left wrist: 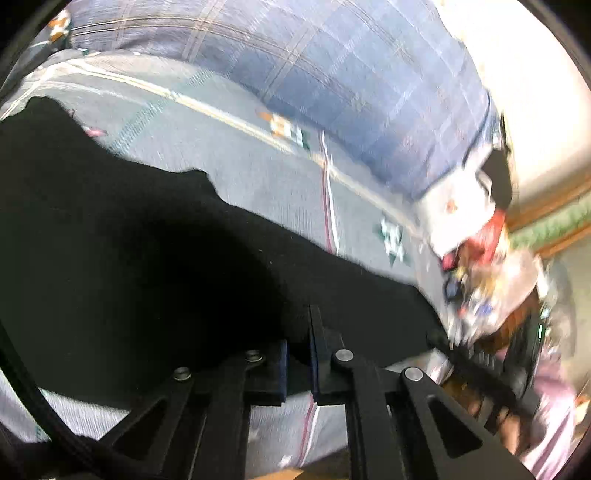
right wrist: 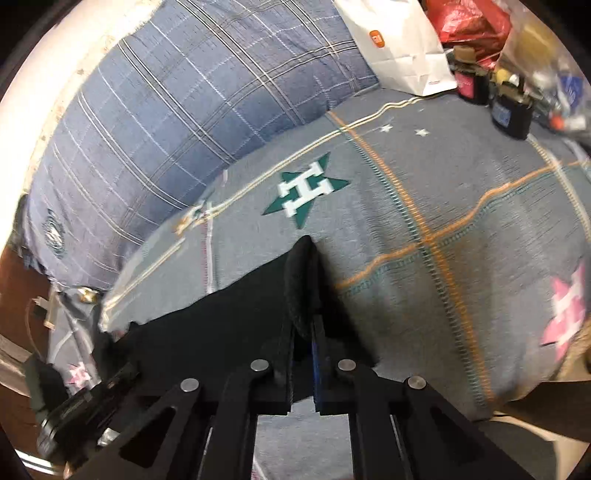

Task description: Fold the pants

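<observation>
Black pants (left wrist: 147, 258) lie spread over a grey bed sheet (left wrist: 229, 158) and fill the lower left of the left wrist view. My left gripper (left wrist: 301, 332) is at their near edge, fingers drawn close together, with black cloth pinched between them. In the right wrist view the pants (right wrist: 207, 325) run off to the lower left. My right gripper (right wrist: 304, 317) is shut on a bunched corner of them, and a fold of cloth (right wrist: 303, 273) sticks up past the fingertips. The fingertips themselves are hidden by the cloth.
A blue plaid pillow (right wrist: 166, 110) lies along the far side of the star-patterned sheet (right wrist: 406, 221). A white paper bag (right wrist: 399, 48), a red bag (right wrist: 469, 18) and small dark bottles (right wrist: 509, 110) crowd the far right corner. A pink sleeve (left wrist: 550, 406) shows at the right.
</observation>
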Demonstrator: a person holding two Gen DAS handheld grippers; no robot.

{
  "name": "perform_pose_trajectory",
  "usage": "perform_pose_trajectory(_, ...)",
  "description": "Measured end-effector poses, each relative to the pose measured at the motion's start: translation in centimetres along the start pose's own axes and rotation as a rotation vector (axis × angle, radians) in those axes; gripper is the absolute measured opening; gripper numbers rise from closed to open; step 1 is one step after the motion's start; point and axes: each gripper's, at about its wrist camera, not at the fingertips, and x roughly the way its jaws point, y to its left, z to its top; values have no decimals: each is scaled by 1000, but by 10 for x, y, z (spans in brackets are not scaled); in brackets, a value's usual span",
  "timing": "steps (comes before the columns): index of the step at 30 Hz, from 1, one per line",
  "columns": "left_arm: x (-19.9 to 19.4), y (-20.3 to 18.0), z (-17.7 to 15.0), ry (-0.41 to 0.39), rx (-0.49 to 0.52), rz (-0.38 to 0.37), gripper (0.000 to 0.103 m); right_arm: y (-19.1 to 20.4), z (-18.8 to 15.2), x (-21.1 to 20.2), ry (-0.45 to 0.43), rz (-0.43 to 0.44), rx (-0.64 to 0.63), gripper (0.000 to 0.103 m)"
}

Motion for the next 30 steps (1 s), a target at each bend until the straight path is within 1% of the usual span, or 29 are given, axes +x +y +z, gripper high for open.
perform_pose_trajectory(1, 9, -1, -6, 25, 16, 37, 9, -1, 2, 7, 30, -48, -15, 8)
perform_pose_trajectory(2, 19, 1, -13, 42, 23, 86, 9, -1, 3, 20, 88, -97, -35, 8)
perform_pose_trajectory(3, 25, 3, -17, 51, 20, 110, 9, -2, 3, 27, 121, -111, -29, 8)
perform_pose_trajectory(5, 27, 9, -22, 52, 1, 103, 8, 3, 0, 37, 156, -169, -54, 8)
perform_pose_trajectory(7, 25, 6, -23, 46, 22, 107, 9, 2, 1, 38, 152, -184, -38, 8)
perform_pose_trajectory(10, 28, 4, -24, 38, 54, 133, 9, -5, 2, 46, 171, -172, 21, 12)
perform_pose_trajectory(11, 35, -3, -21, 29, 63, 136, 9, -5, 3, 46, 170, -175, 24, 13)
perform_pose_trajectory(13, 34, -9, -25, 19, 94, 147, 11, 2, 3, 47, 155, -201, -8, 14)
perform_pose_trajectory(14, 33, -11, -25, 20, 113, 153, 14, 6, 2, 46, 149, -214, -24, 15)
perform_pose_trajectory(15, 34, -15, -26, 24, 131, 155, 19, 10, 0, 42, 129, -214, -37, 15)
perform_pose_trajectory(16, 33, -19, -27, 36, 148, 153, 23, 7, 1, 41, 106, -210, -32, 16)
perform_pose_trajectory(17, 34, -23, -25, 47, 161, 152, 33, 4, 0, 32, 57, -208, -16, 27)
perform_pose_trajectory(18, 32, -26, -26, 52, 170, 158, 47, 3, -2, 24, 21, -233, -6, 49)
perform_pose_trajectory(19, 29, -27, -27, 48, 176, 173, 54, 2, -4, 17, -10, -269, 0, 58)
perform_pose_trajectory(20, 25, -28, -27, 34, 181, 197, 59, 2, -7, 10, -48, -293, 4, 61)
perform_pose_trajectory(21, 18, -29, -28, 17, 185, 207, 59, 4, -10, 0, -81, -309, 1, 61)
perform_pose_trajectory(22, 12, -29, -27, 12, 184, 199, 59, 9, -14, -10, -107, -311, -8, 61)
perform_pose_trajectory(24, -6, -24, -22, 12, 147, 149, 59, 16, -22, -32, -160, -268, -10, 61)
perform_pose_trajectory(25, -16, -18, -12, 2, 121, 126, 59, 24, -26, -45, -188, -188, -22, 61)
perform_pose_trajectory(26, -27, -13, -7, -14, 98, 119, 59, 32, -28, -52, -198, -104, -49, 61)
perform_pose_trajectory(28, -48, -3, 8, -50, 60, 139, 59, 61, -31, -64, -192, 92, -139, 61)
perform_pose_trajectory(30, -73, 11, 22, -87, 13, 156, 60, 90, -31, -63, -166, 214, -205, 61)
